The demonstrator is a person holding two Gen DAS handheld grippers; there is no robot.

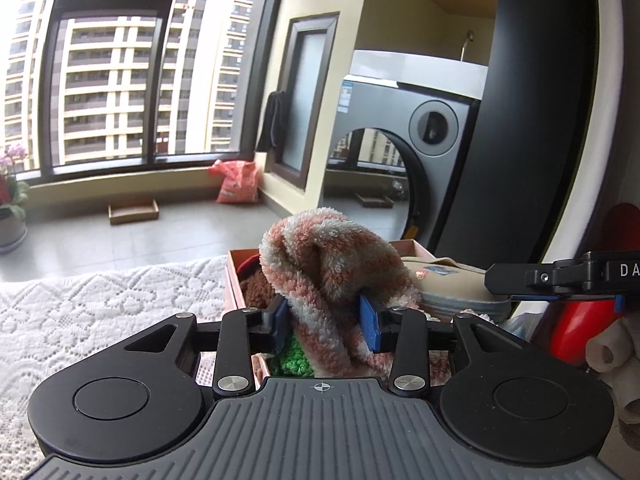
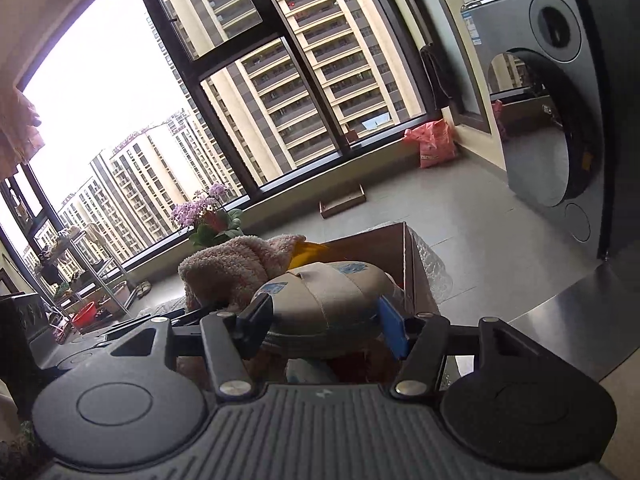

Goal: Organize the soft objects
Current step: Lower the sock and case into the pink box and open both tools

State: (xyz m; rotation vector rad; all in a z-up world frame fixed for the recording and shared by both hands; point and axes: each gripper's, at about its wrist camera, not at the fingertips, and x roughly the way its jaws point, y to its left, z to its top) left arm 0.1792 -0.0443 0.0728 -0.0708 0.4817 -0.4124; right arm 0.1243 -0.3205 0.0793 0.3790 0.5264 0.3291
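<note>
My left gripper [image 1: 325, 322] is shut on a fluffy pink-and-white striped sock [image 1: 332, 272] and holds it above an open pink box [image 1: 234, 280]. The box holds a brown fuzzy item [image 1: 256, 290], a green knitted item [image 1: 290, 360] and other soft things. My right gripper [image 2: 324, 322] is shut on a beige folded fabric bundle [image 2: 324, 296] with blue prints, over the same box [image 2: 412, 264]. That bundle [image 1: 444, 276] and the right gripper's body show at the right of the left wrist view. The sock [image 2: 228, 268] shows left of the bundle in the right wrist view.
The box stands on a white lace cloth [image 1: 100, 312]. A grey washing machine [image 1: 424, 152] with its round door open stands behind. On the tiled floor are a pink bag [image 1: 238, 182] and a flat cardboard tray [image 1: 133, 211]. A flowering plant [image 2: 212, 216] stands by the window.
</note>
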